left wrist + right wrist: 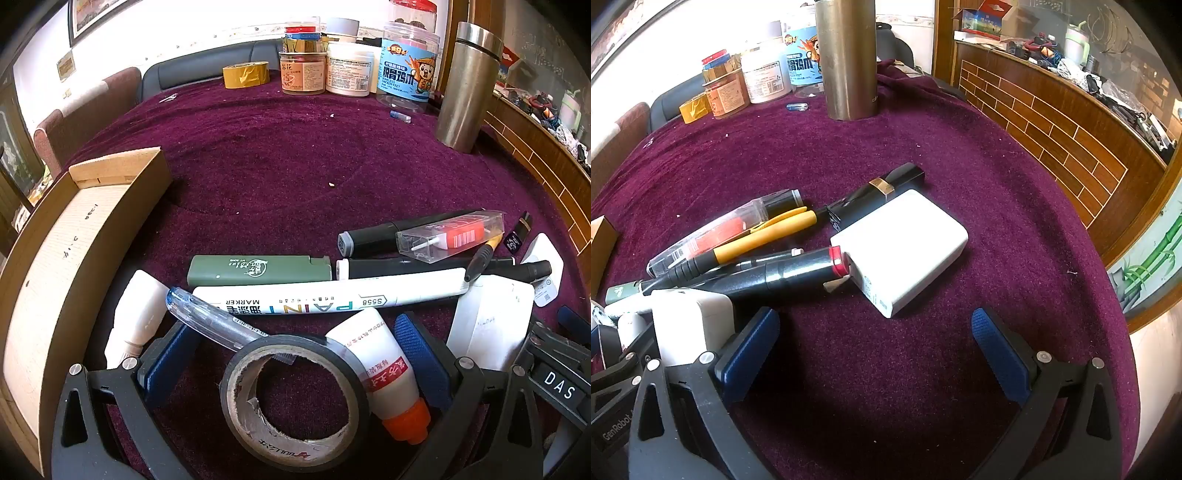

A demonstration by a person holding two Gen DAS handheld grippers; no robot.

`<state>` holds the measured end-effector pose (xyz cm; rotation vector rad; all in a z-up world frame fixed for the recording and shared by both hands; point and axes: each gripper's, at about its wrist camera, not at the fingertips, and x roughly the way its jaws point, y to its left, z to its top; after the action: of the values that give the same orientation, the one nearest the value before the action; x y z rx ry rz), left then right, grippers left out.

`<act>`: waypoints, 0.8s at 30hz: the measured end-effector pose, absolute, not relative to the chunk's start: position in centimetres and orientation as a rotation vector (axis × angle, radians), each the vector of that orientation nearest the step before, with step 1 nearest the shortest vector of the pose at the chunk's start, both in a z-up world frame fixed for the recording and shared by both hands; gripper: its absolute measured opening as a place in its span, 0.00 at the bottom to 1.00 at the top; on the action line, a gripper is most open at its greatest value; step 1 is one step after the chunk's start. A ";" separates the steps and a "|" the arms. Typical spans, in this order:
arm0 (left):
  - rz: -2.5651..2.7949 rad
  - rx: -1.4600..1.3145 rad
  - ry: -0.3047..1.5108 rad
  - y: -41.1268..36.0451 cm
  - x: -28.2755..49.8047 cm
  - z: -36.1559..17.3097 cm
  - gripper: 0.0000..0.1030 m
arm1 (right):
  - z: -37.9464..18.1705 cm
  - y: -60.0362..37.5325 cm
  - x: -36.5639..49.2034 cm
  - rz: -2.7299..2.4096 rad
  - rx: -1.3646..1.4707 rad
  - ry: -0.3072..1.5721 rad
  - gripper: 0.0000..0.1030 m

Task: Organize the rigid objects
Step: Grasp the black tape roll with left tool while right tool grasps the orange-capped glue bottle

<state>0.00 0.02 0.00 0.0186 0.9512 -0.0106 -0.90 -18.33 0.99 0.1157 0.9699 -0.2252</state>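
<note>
A pile of small items lies on the purple cloth. In the left wrist view my left gripper is open around a black tape roll, with a white glue bottle with an orange cap and a clear pen between its fingers. Beyond lie a white paint marker, a green lighter and black markers. An open cardboard box stands to the left. My right gripper is open and empty above bare cloth, just short of a white charger block, a yellow pen and a black marker with a red band.
At the back stand a steel flask, several jars and a yellow tape roll. A wooden brick-patterned counter curves along the right. A small blue cap lies near the flask.
</note>
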 end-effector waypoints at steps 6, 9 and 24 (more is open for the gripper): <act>-0.091 0.058 0.999 0.4 0.1 0.2 0.99 | 1.1 -18.8 -1.3 -0.137 0.103 0.998 1.00; -0.190 0.083 1.059 1.6 -0.3 0.9 0.98 | 1.3 -19.6 -2.1 -0.093 0.150 1.014 1.00; -0.231 0.110 1.055 1.8 -3.7 0.7 0.98 | 5.9 -18.4 -5.4 -0.149 0.068 0.872 0.95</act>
<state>-3.66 1.85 0.73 0.1097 1.0549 -0.2313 -5.40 -18.39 5.87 0.0679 0.8716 -0.1488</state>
